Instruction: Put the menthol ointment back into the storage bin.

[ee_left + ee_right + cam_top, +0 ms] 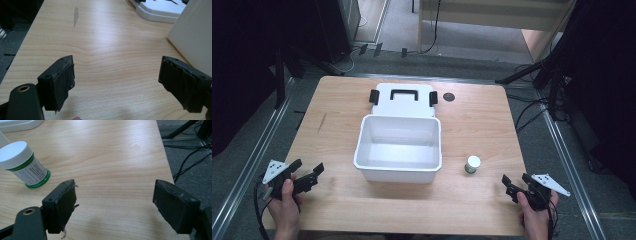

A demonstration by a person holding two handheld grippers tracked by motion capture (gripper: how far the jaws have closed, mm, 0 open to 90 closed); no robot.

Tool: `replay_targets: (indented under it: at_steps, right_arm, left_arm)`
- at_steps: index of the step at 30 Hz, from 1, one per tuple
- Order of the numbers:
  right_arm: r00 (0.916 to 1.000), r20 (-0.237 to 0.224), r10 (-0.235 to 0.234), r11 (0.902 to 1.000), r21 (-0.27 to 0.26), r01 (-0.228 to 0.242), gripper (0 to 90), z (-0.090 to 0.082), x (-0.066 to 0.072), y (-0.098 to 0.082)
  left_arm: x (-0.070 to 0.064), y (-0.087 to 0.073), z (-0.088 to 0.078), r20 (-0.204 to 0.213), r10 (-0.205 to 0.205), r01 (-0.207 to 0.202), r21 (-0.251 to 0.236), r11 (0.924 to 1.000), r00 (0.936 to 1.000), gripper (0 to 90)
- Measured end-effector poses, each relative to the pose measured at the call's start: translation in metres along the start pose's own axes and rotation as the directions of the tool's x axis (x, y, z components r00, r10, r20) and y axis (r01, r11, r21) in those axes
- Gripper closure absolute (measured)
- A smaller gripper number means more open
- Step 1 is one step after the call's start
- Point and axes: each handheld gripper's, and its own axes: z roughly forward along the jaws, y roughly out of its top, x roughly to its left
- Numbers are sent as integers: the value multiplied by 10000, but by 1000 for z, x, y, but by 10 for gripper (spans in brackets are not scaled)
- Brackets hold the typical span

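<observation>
Wooden table [472, 125], grey carpet [422, 62], cables [532, 107]

left gripper [308, 172] agape, right gripper [515, 184] agape

Lab: tripod legs [532, 70], floor cables [532, 107], rails [252, 155].

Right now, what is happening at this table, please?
A person sits at a wooden table with tongs in each hand, both open and holding nothing. The left tongs rest near the front left corner, the right tongs near the front right. An open white box stands in the middle, empty, its lid lying behind it. A small white-capped jar stands upright beside the box, untouched.
</observation>
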Motion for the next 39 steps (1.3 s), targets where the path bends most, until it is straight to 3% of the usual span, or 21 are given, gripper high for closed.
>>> replay_targets:
  at_steps: [3, 5, 12, 16, 19, 20, 21, 23, 25, 26, 27, 28, 29, 30, 34, 35, 39]
  right_arm:
    - [9999, 21, -102, 9999, 51, 101, 185, 0, 1, 0]
    - [9990, 273, -349, 9991, 244, 342, 183, 1, 3, 1]
    - [9947, 375, -952, 9918, 891, 916, 186, 0, 15, 8]
    - [9823, 1126, -1498, 9710, 2042, 1247, 205, 2, 22, 18]
    - [9847, 822, -1540, 9597, 2497, 1292, 204, -2, 26, 27]
    - [9798, 749, -1855, 9430, 2939, 1561, 203, -3, 29, 34]
    - [9798, 749, -1855, 9430, 2939, 1561, 203, -3, 29, 34]
    - [9734, 686, -2184, 9135, 3653, 1792, 195, -3, 33, 43]
    - [9679, 568, -2447, 8906, 4078, 2012, 194, -2, 37, 50]
    - [9619, 498, -2687, 8626, 4569, 2173, 196, -1, 43, 58]
    - [9619, 498, -2687, 8626, 4569, 2173, 196, -1, 43, 58]
    - [9567, 476, -2872, 8487, 4757, 2311, 198, 0, 46, 61]
    - [9512, 281, -3074, 8238, 5081, 2513, 197, 2, 50, 68]
    - [9512, 281, -3074, 8238, 5081, 2513, 197, 2, 50, 68]
    - [9459, -288, -3232, 7660, 5790, 2793, 198, 9, 55, 78]
    - [9447, -430, -3252, 7462, 6019, 2843, 197, 11, 57, 80]
    - [9247, -1026, -3665, 6598, 6721, 3361, 207, 21, 66, 86]
  left_arm:
    - [0, 0, 0, -162, -72, 71, -36, 10000, 9998, 140]
    - [0, 0, -1, -174, -104, 102, -100, 9999, 9998, 139]
    - [3, 1, 1, -154, -328, 327, -59, 9994, 9993, 139]
    - [3, 2, 2, -180, -318, 316, -105, 9994, 9993, 139]
    - [2, 2, 3, -268, -184, 182, -81, 9998, 9995, 139]
    - [1, 2, 4, -316, -198, 195, -83, 9998, 9993, 138]
    - [2, 3, 4, -295, -206, 203, -78, 9998, 9994, 138]
    - [3, 3, 4, -281, -305, 303, -74, 9995, 9991, 139]
    - [4, 3, 4, -199, -416, 413, -136, 9991, 9989, 138]
    - [5, 3, 4, -179, -458, 456, -139, 9989, 9988, 138]
    - [5, 3, 4, -168, -445, 443, -133, 9989, 9989, 138]
    - [5, 3, 5, -170, -465, 463, -133, 9988, 9988, 138]
    - [6, 4, 5, -112, -505, 504, -87, 9987, 9987, 138]
    - [6, 4, 5, -112, -505, 504, -87, 9987, 9987, 138]
    - [7, 4, 5, -96, -576, 575, -57, 9983, 9983, 138]
    - [7, 4, 5, -89, -590, 590, -50, 9982, 9982, 138]
    - [7, 4, 6, -76, -620, 619, -54, 9981, 9980, 138]
